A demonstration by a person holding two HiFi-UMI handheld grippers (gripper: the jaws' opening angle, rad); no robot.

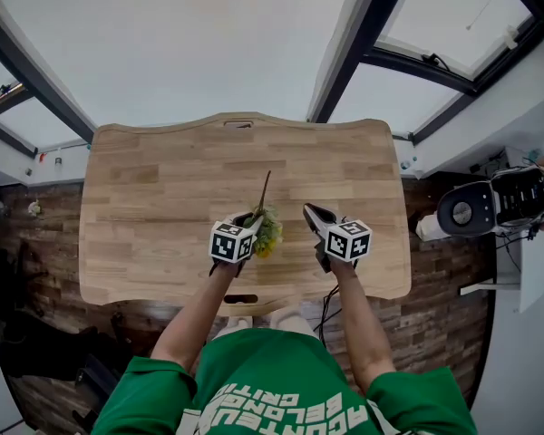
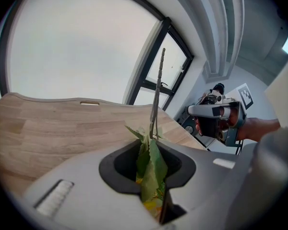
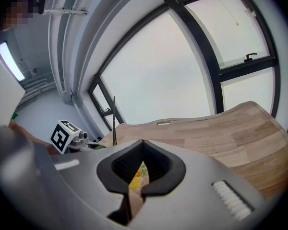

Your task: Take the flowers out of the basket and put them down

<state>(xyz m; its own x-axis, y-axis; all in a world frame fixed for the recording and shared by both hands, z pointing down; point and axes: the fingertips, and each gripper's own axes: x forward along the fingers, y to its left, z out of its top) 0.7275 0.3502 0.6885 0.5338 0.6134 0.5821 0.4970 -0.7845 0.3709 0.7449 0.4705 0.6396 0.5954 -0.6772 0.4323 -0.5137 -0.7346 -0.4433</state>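
flowers (image 1: 270,233) clamped in left gripper (image 1: 252,217) jaws; right gripper (image 1: 311,211) jaws closed, empty

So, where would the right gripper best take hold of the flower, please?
Probably on the flower's bare stem, beyond the left gripper, coming in from the right. The stem juts out thin, straight and free, while the leaves are clamped in the left jaws.

Tally, seen from alongside: desk (image 1: 154,198), 1; flower sprig (image 1: 269,231), 1, on a single stem; grippers, 2 (left gripper (image 1: 251,217), right gripper (image 1: 309,209)), 2 jaws apiece; person (image 1: 281,397), 1, with 2 bare forearms
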